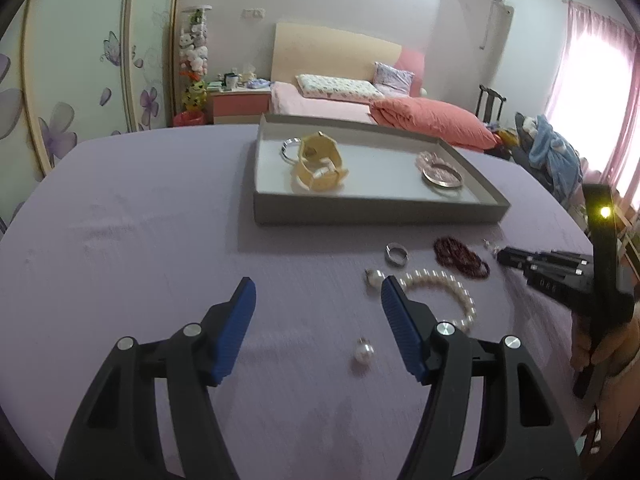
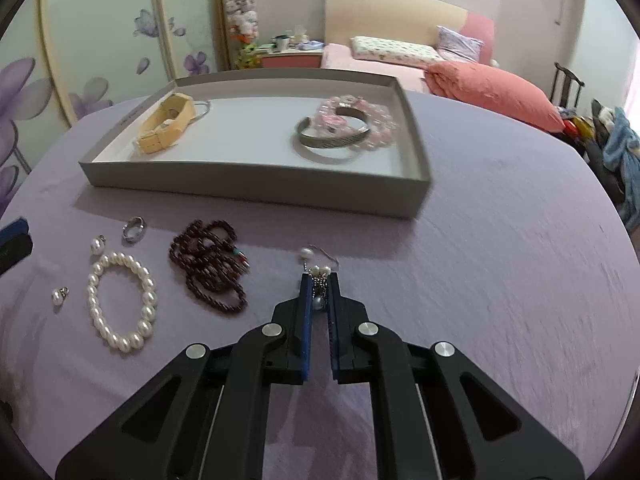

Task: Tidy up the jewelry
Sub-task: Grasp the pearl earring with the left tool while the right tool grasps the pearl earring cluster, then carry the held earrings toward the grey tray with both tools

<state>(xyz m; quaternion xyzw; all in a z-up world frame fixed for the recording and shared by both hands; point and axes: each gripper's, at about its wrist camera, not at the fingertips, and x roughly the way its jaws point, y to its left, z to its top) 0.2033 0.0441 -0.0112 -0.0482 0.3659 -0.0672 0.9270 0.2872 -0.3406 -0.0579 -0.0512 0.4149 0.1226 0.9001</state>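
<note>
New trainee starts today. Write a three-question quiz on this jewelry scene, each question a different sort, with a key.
1. True or false: the left gripper is shut on the pearl bracelet.
2. Which item lies inside the gray tray? A) dark red bead strand B) silver ring C) yellow watch
3. Fill in: the right gripper is shut on a pearl ____.

Key
1. False: its jaws stand wide apart over the purple tablecloth, holding nothing.
2. C
3. earring
</note>
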